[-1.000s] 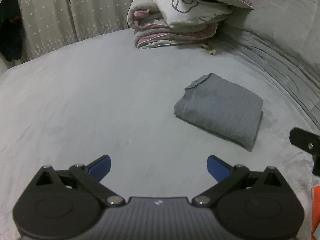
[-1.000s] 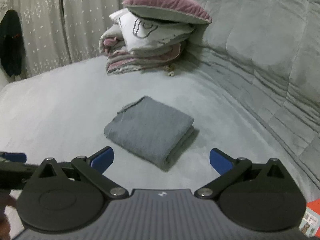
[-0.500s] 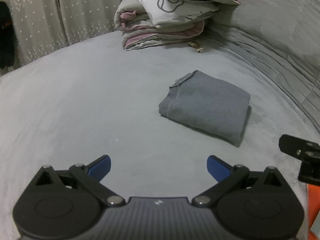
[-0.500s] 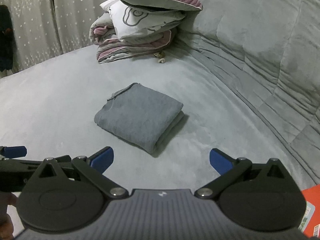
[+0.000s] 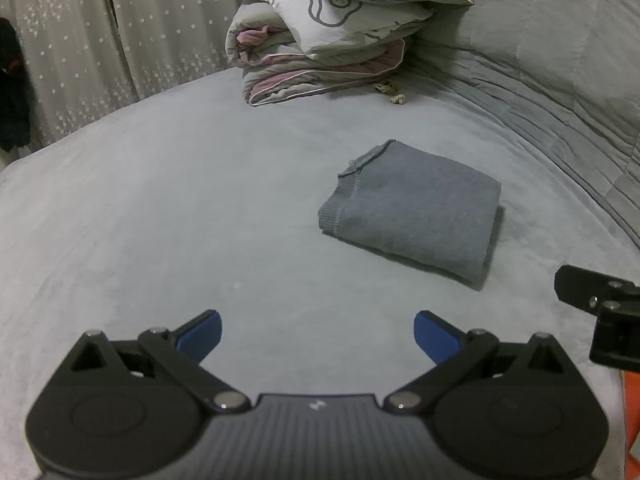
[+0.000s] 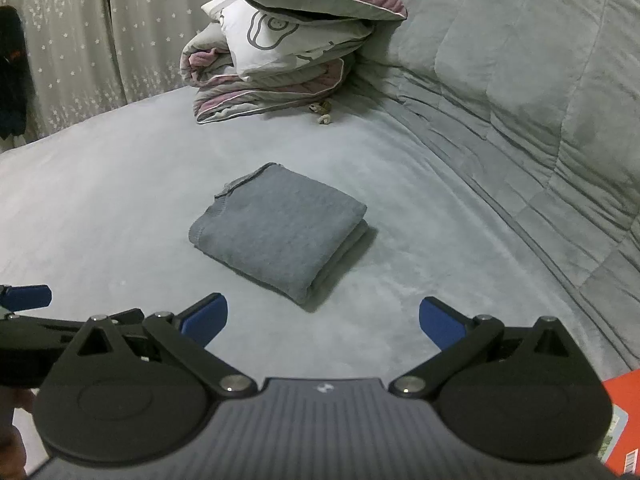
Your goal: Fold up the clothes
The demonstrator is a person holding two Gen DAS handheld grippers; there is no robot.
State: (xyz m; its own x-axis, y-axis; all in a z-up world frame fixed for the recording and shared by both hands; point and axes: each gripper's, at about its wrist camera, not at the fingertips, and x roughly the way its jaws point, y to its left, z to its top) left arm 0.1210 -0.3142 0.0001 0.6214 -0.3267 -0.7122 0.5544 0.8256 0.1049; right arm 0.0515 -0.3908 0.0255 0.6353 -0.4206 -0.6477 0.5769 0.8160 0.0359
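Observation:
A grey knit garment [image 5: 416, 208] lies folded into a neat rectangle on the grey bed cover [image 5: 160, 208]; the right wrist view shows the same garment [image 6: 280, 228] just beyond my fingers. My left gripper [image 5: 318, 334] is open and empty, hovering over bare cover to the left of and short of the garment. My right gripper [image 6: 323, 320] is also open and empty, held back from the garment's near edge. Neither gripper touches the cloth. Part of the right gripper's black frame [image 5: 600, 312] shows at the right edge of the left wrist view.
A stack of folded bedding with a mauve pillow [image 6: 288, 52] sits at the back of the bed. A quilted grey cover [image 6: 520, 100] rises along the right. A star-patterned curtain [image 5: 100, 32] hangs behind. An orange item [image 6: 624, 420] lies at the lower right.
Both grippers have drifted and turned slightly, so the folded garment has shifted in each view. The garment itself has not moved, and both grippers stayed open.

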